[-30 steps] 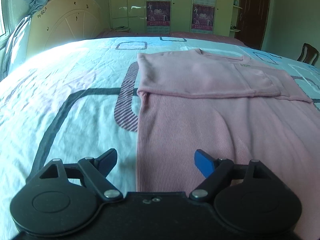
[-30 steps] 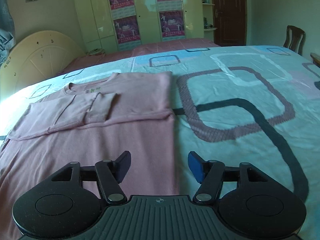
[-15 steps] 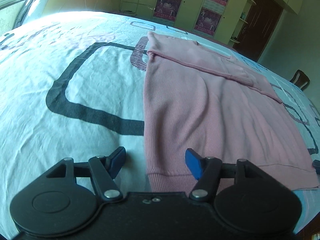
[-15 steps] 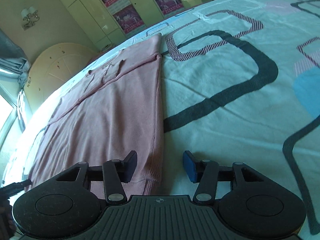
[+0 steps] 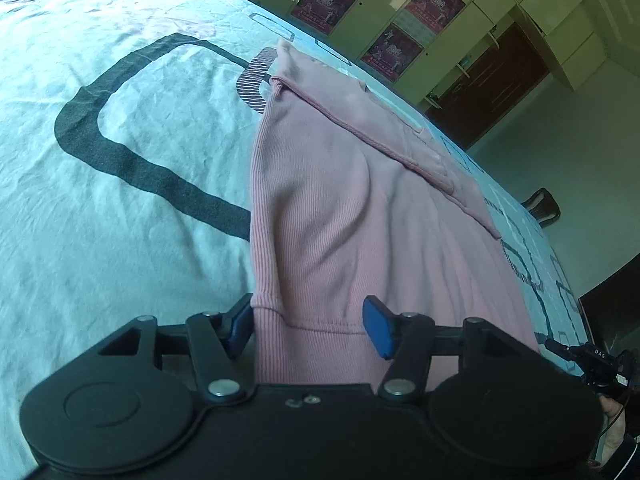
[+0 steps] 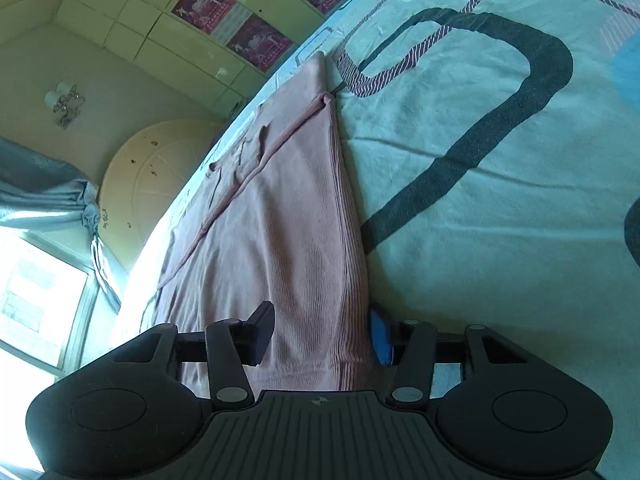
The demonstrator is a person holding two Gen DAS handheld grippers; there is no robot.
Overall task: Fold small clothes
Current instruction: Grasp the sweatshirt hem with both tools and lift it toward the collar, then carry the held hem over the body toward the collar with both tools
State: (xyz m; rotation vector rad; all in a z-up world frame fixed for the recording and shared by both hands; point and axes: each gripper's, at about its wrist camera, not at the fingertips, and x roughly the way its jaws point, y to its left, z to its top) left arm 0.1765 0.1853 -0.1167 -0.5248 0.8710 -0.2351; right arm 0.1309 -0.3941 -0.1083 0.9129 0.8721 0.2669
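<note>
Blue-padded fingers of the left gripper [image 5: 308, 326] and right gripper [image 6: 322, 334] stand parted, straddling the hem corners of the pink ribbed knit top [image 5: 352, 208] lying on the pale patterned bedsheet [image 5: 120, 128]; wardrobe posters [image 6: 256, 42] are unreadable.

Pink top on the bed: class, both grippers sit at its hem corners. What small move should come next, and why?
Probably close both grippers. The left gripper and right gripper each stand open with a hem corner of the pink top between the fingers, sleeves already folded in; gripping lets the hem be lifted toward the collar.
</note>
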